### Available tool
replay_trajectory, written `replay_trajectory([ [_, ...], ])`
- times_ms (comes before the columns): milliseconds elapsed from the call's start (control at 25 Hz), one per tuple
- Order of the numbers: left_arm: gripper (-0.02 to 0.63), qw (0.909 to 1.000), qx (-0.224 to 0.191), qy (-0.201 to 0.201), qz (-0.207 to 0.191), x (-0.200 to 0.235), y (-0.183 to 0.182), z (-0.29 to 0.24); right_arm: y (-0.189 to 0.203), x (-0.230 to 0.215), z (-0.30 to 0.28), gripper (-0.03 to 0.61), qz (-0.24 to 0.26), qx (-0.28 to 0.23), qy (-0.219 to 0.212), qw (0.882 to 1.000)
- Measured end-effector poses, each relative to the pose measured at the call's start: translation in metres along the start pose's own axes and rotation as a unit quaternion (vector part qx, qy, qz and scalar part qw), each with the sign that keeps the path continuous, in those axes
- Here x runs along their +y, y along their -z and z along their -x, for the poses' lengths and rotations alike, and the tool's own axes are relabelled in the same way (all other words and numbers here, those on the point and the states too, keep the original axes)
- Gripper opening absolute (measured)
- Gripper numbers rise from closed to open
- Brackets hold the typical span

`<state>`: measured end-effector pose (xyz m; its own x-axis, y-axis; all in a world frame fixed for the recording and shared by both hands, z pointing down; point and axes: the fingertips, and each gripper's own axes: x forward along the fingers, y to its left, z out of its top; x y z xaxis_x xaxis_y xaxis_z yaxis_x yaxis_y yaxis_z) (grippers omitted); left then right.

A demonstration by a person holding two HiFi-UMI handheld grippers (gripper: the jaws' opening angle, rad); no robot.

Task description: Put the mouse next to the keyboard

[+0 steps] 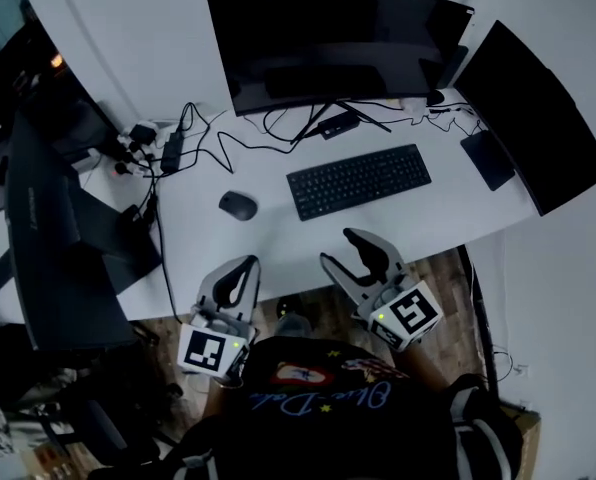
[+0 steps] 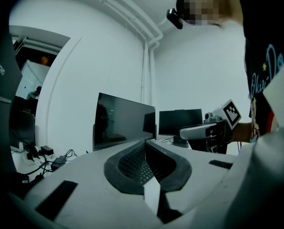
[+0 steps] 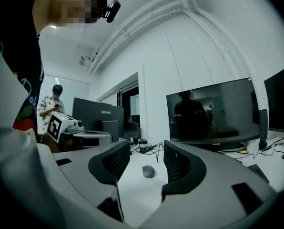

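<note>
A dark mouse (image 1: 238, 205) lies on the white desk (image 1: 278, 248), a hand's width left of the black keyboard (image 1: 358, 180). Both grippers hover level at the desk's near edge, short of both objects. My left gripper (image 1: 248, 265) sits below the mouse, and in its own view the left gripper (image 2: 144, 144) has its jaws shut on nothing. My right gripper (image 1: 338, 246) is below the keyboard's left end. Seen from its own camera, the right gripper (image 3: 147, 145) is open, and the mouse (image 3: 148, 171) appears far off in the gap between the jaws, untouched.
A curved monitor (image 1: 338, 43) stands behind the keyboard, a second monitor (image 1: 538, 118) at the right. Cables and power bricks (image 1: 168, 148) trail at the desk's back left. A dark screen (image 1: 48, 238) stands to the left. A person (image 3: 49, 106) stands in the background.
</note>
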<state>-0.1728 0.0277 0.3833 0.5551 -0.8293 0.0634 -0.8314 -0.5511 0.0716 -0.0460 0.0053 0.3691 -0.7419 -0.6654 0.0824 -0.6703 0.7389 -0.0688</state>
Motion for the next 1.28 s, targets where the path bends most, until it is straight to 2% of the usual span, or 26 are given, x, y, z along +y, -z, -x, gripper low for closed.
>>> replay_trajectory([
  [320, 0.002, 0.9978, -0.01, -0.065, 0.012, 0.078, 0.005, 0.007, 0.006, 0.008, -0.093, 0.201, 0.004, 0.026, -0.063, 0.998],
  [600, 0.002, 0.9953, -0.01, -0.096, 0.012, 0.123, 0.008, 0.011, 0.028, 0.014, -0.153, 0.215, 0.009, 0.053, -0.101, 0.993],
  [1280, 0.002, 0.9897, -0.008, -0.139, 0.034, 0.19, 0.017, 0.012, 0.097, 0.012, -0.236, 0.245, -0.02, 0.157, -0.126, 0.979],
])
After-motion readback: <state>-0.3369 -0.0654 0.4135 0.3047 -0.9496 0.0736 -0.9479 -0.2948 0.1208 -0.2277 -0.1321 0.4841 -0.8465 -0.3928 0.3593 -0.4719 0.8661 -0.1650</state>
